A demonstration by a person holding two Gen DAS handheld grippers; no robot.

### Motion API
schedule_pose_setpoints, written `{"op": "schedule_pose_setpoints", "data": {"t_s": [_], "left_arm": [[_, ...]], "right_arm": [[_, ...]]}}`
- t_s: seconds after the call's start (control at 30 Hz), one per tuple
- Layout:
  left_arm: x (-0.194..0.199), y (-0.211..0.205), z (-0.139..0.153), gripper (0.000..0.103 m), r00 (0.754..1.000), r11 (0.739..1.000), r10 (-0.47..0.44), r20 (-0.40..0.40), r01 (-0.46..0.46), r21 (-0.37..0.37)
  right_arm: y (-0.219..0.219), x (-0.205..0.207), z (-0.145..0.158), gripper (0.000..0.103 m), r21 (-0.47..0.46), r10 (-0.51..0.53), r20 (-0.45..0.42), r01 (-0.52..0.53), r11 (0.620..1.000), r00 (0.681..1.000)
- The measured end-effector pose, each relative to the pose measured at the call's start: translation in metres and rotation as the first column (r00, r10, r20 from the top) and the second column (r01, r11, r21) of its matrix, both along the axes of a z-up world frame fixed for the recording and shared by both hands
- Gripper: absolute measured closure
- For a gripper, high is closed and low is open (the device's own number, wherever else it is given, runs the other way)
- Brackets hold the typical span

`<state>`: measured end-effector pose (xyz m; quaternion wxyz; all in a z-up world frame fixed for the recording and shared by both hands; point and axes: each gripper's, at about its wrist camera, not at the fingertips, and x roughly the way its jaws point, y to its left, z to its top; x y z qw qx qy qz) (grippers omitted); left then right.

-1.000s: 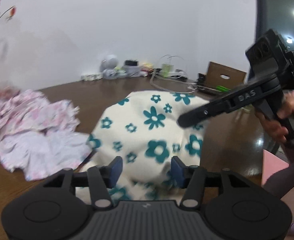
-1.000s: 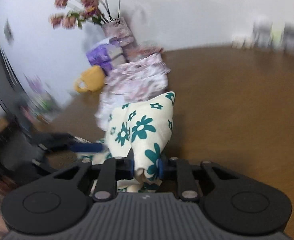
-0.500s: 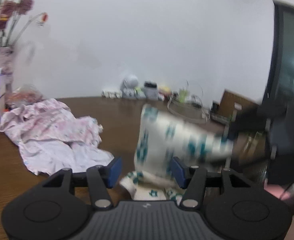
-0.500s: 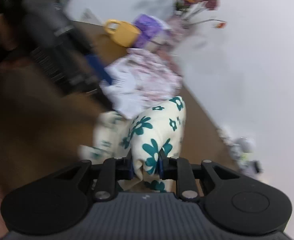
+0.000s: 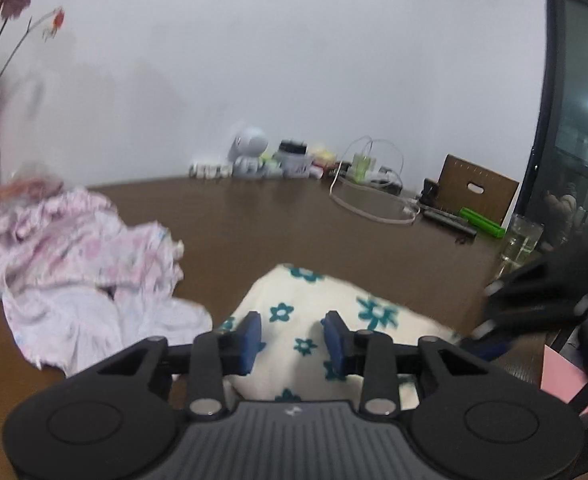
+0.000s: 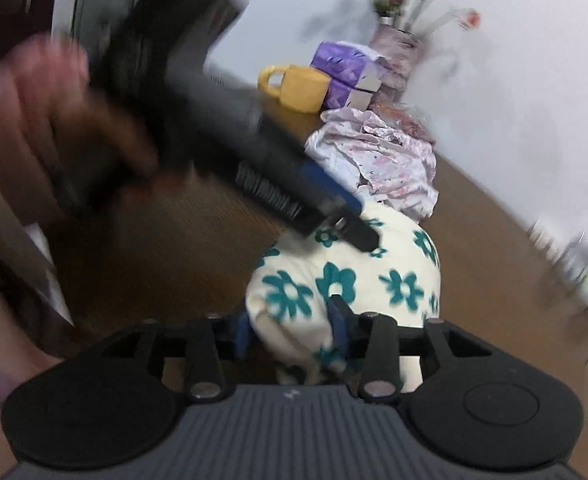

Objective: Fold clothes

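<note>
A cream cloth with teal flowers (image 5: 314,304) lies bunched on the brown table (image 5: 274,224). My left gripper (image 5: 292,338) hangs open just above its near edge, with the cloth showing between the blue pads. The cloth (image 6: 374,280) also bulges between the spread fingers of my right gripper (image 6: 290,326), which is open. In the right wrist view the left gripper's black body (image 6: 254,152), held by a hand (image 6: 34,120), crosses blurred above the cloth's far side. In the left wrist view the right gripper's black frame (image 5: 542,300) sits at the cloth's right end.
A crumpled pink floral garment (image 5: 74,248) lies to the left of the cloth. A yellow mug (image 6: 298,88), a purple box (image 6: 346,68) and a flower vase (image 6: 398,40) stand behind it. A glass (image 5: 524,240), a cable loop (image 5: 370,200) and a toy robot (image 5: 250,152) line the far right.
The right gripper's fingers have spread and let go of the flowered cloth. The cloth has dropped from a raised drape to a low heap. The left gripper now sits close over it.
</note>
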<state>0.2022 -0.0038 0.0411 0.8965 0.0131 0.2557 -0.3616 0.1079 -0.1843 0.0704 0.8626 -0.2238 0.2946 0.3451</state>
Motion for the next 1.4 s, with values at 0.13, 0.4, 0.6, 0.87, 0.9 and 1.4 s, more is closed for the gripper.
{"op": "schedule_pose_setpoints", "data": {"t_s": [0.13,0.4,0.6,0.87,0.9,1.4], "left_arm": [[-0.001,0.003,-0.008,0.071,1.000,1.000,0.004,-0.010,-0.004,-0.005],[-0.011,-0.006,-0.016,0.070,1.000,0.999,0.001,0.013,-0.001,0.051],[-0.009,-0.009,-0.026,0.070,1.000,0.999,0.003,-0.017,-0.002,0.051],[-0.012,0.012,0.007,0.041,1.000,0.998,0.000,0.008,0.001,-0.067],[-0.012,0.016,0.013,0.034,1.000,0.996,0.002,0.017,0.000,-0.086],[0.036,0.019,-0.016,0.058,0.975,0.993,-0.002,-0.221,-0.024,-0.113]], "right_arm": [[-0.053,0.004,0.025,0.063,0.254,-0.127,-0.079,0.143,0.957,0.989],[-0.059,0.034,-0.012,0.063,0.226,-0.272,-0.134,0.296,0.928,0.953],[-0.058,0.031,-0.027,0.062,0.227,-0.278,-0.100,0.294,0.929,0.955],[-0.105,0.018,-0.002,0.052,0.472,-0.292,-0.220,0.363,0.803,0.931],[-0.114,0.015,0.000,0.049,0.493,-0.312,-0.231,0.387,0.779,0.922],[-0.149,0.036,-0.044,0.051,0.572,-0.232,-0.574,0.587,0.573,0.785]]}}
